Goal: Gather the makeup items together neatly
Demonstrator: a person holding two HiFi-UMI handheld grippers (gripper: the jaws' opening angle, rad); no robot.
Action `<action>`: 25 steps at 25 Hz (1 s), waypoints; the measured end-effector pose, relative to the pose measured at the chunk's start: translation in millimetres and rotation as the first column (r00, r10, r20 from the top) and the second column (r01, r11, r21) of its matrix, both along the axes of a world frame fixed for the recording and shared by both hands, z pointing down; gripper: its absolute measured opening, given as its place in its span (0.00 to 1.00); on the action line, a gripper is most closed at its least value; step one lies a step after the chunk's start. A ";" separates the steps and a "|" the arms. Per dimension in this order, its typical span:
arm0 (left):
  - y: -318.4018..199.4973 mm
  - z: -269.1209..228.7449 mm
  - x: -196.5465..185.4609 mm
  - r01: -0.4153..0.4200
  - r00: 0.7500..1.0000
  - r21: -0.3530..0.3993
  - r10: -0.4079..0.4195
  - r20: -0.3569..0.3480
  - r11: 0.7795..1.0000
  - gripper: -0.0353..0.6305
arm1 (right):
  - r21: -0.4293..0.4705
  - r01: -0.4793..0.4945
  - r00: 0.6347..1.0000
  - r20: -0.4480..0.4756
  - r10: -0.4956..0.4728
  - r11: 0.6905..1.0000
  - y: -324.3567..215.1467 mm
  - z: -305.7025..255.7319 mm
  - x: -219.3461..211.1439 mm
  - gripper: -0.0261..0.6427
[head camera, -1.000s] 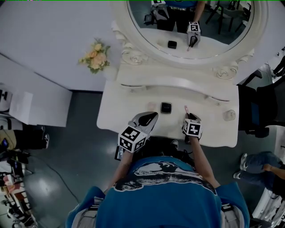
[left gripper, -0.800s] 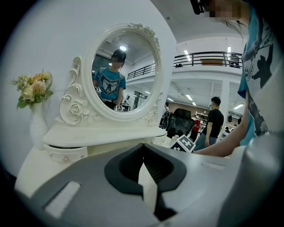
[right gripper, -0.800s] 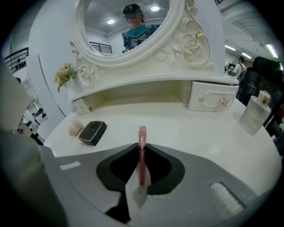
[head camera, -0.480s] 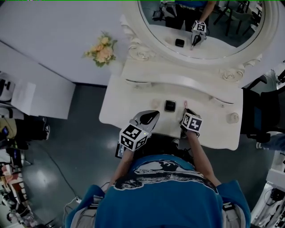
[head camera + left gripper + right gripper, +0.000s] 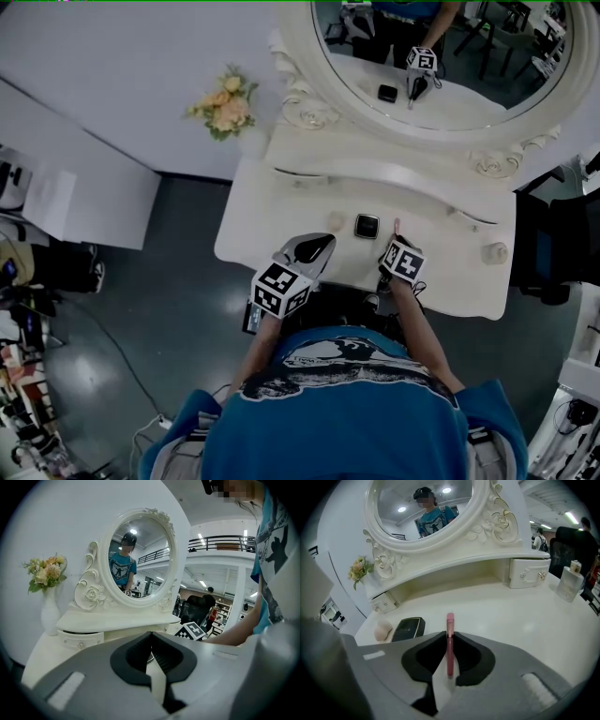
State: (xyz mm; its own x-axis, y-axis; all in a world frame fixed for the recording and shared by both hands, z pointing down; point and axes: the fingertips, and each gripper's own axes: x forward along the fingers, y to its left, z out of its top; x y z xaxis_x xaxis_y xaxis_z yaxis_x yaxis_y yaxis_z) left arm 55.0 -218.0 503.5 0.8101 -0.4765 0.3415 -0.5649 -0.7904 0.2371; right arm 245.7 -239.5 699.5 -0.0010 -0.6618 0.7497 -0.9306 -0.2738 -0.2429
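1. Makeup items lie spread on the white dressing-table surface (image 5: 272, 225) under the oval mirror (image 5: 450, 56). In the head view the whole table now sits further right and higher in the picture than a second ago.
2. The left gripper (image 5: 314, 248) hangs over the near edge of the surface, pointing almost level at the mirror. It sits much where it was in the picture. Its fingers (image 5: 136, 653) are clenched tip to tip with nothing between them.
3. The right gripper (image 5: 394, 246) tips steeply down toward the surface and now sits nearer the black compact (image 5: 367, 226) than before. Its fingers (image 5: 468, 656) have just been closing and are now grasping the pink stick (image 5: 450, 639).
4. The black compact lies flat, just left of the stick. The print on its lid is too small to read.
5. A glass bottle (image 5: 570, 585) stands upright, well apart at the far right of the surface.
6. A pale sponge (image 5: 383, 630) lies just left of the compact.
7. The pink stick points away toward the mirror. Whether its far end touches the surface cannot be told.
8. The person's torso (image 5: 347, 412) covers the near edge of the surface in the head view. The left gripper's own body blocks the makeup from its view.
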 end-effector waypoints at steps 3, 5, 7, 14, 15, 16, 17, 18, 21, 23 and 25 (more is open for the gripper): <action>-1.0 0.9 -2.2 -0.016 1.000 0.002 0.016 -0.003 1.000 0.07 | 0.011 -0.020 1.000 -0.001 0.020 1.000 -0.2 0.2 1.5 0.11; -2.1 0.6 -4.6 -0.025 1.000 0.005 0.025 -0.006 1.000 0.07 | 0.016 -0.023 1.000 -0.006 0.023 1.000 -0.9 0.0 1.4 0.12; -3.0 -0.4 -8.4 -0.031 0.999 0.007 0.031 -0.011 0.999 0.07 | 0.019 -0.027 1.000 0.010 0.027 0.999 -0.6 -0.8 0.3 0.14; -7.2 -2.6 -30.1 -0.049 0.999 0.018 0.049 -0.015 0.999 0.07 | 0.048 -0.061 0.994 0.090 0.057 0.997 13.6 -13.1 -7.2 0.27; -7.2 -2.7 -33.2 -0.056 0.998 0.020 0.056 -0.014 0.998 0.07 | 0.061 -0.056 0.994 0.093 0.050 0.997 16.5 -16.8 -10.4 0.27; -6.8 -2.6 -36.3 -0.064 0.998 0.020 0.064 -0.014 0.998 0.07 | 0.075 -0.049 0.995 0.094 0.042 0.996 19.7 -20.8 -14.4 0.27; -6.3 -2.3 -39.5 -0.073 0.997 0.020 0.073 -0.014 0.997 0.07 | 0.090 -0.040 0.995 0.096 0.031 0.995 23.1 -25.1 -19.2 0.27; -5.5 -1.7 -42.7 -0.082 0.997 0.019 0.082 -0.013 0.996 0.07 | 0.104 -0.030 0.995 0.099 0.019 0.994 26.5 -29.4 -24.8 0.27; -1.7 1.4 -50.9 -0.113 0.994 0.012 0.113 -0.011 0.994 0.07 | 0.159 0.014 0.994 0.101 -0.031 0.987 34.8 -44.2 -43.7 0.27; 2.4 4.2 -54.2 -0.134 0.991 0.008 0.134 -0.010 0.991 0.07 | 0.207 0.061 0.994 0.081 -0.079 0.976 38.2 -58.0 -56.1 0.27; 6.4 7.2 -56.5 -0.153 0.988 0.006 0.153 -0.007 0.988 0.07 | 0.255 0.114 0.989 0.060 -0.133 0.960 40.3 -73.8 -70.0 0.27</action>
